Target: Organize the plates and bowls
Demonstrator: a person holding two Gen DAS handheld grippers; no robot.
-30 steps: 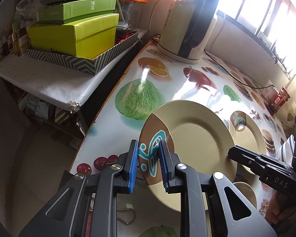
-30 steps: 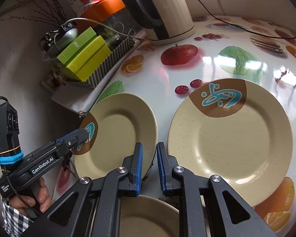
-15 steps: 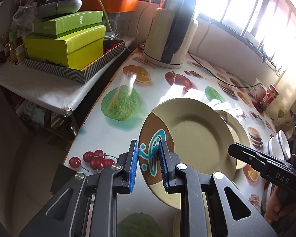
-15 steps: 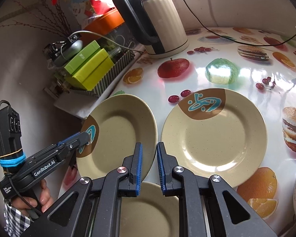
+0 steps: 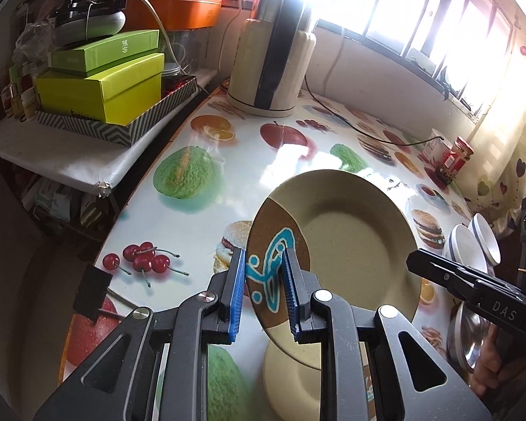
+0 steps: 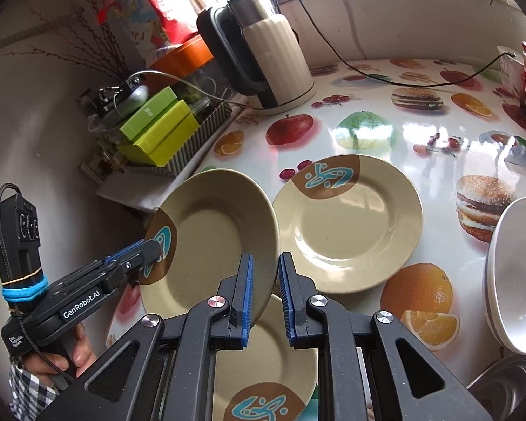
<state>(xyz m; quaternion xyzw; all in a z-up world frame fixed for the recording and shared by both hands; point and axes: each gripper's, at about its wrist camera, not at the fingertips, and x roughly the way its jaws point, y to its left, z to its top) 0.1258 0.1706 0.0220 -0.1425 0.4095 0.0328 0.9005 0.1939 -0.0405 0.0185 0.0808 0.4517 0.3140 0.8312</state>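
1. Plate point(image 5: 354, 242) in question is the beige one with a brown patch and teal motif, held clear of the fruit-print table point(image 5: 200, 217) and tilted, between both claws.
2. It looks stiff, glossy and breakable, probably light for its breadth; the smooth rim could slip, so opposite rim points are the sensible grip.
3. Left gripper point(image 5: 263, 287) has its blue pads closed narrowly on the rim at the plate's 8 o'clock, right over the teal motif.
4. Right gripper point(image 6: 264, 293) is nearly closed. In its own view the plate's rim at 5 o'clock passes between its pads, so it appears to pinch that edge.
5. Below lie two matching plates: one flat at 2 o'clock from the lifted plate point(image 6: 347, 224), another directly beneath the right claw point(image 6: 263, 379).
6. White bowls point(image 6: 519, 280) stand stacked at 3 o'clock, near the table edge.
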